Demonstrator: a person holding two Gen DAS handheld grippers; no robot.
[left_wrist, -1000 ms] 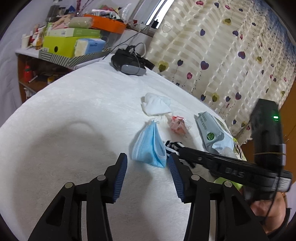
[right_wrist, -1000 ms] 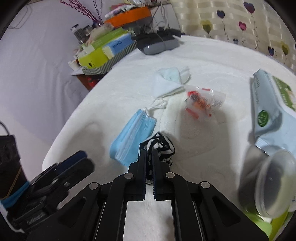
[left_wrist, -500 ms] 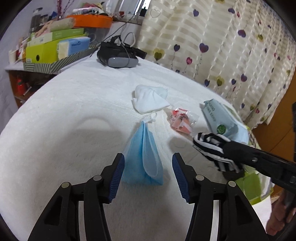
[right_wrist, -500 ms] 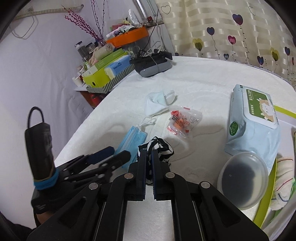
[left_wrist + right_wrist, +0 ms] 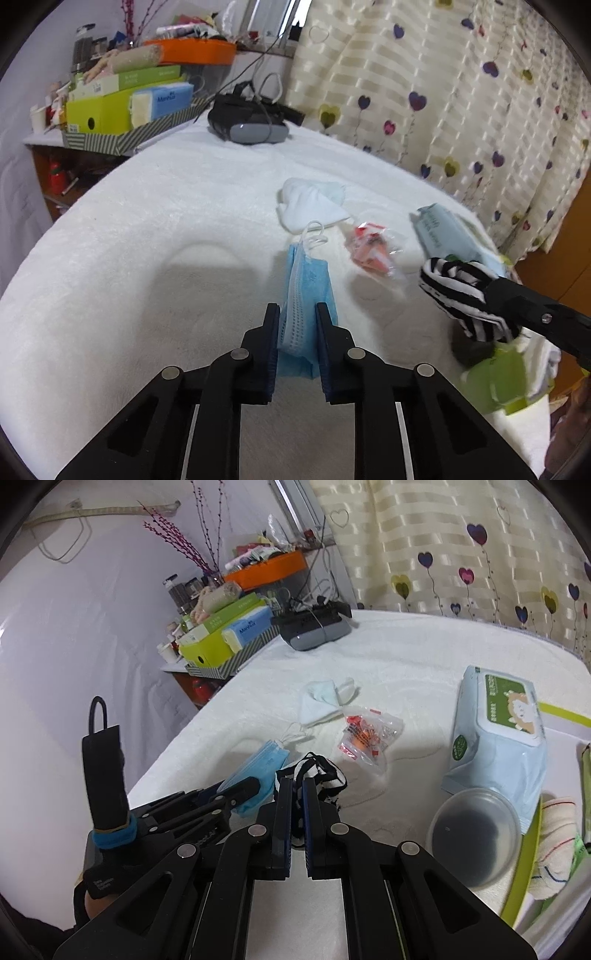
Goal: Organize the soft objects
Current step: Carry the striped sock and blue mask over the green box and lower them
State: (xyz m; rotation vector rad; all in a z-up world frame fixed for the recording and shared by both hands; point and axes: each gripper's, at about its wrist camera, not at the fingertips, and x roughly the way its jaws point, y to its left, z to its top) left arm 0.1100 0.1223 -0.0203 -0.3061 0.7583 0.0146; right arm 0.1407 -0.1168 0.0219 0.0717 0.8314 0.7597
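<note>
Where it earlier stood wide, the left hand-held gripper [image 5: 297, 334] is closing around the blue mask [image 5: 308, 280].

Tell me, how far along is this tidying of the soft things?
Partway, it seems. Already done: a rolled striped cloth lies in the green tray. In hand: the right gripper is shut on a black-and-white striped fabric, and the left gripper is closing around the blue face mask. Left: the white mask on the white blanket.
</note>
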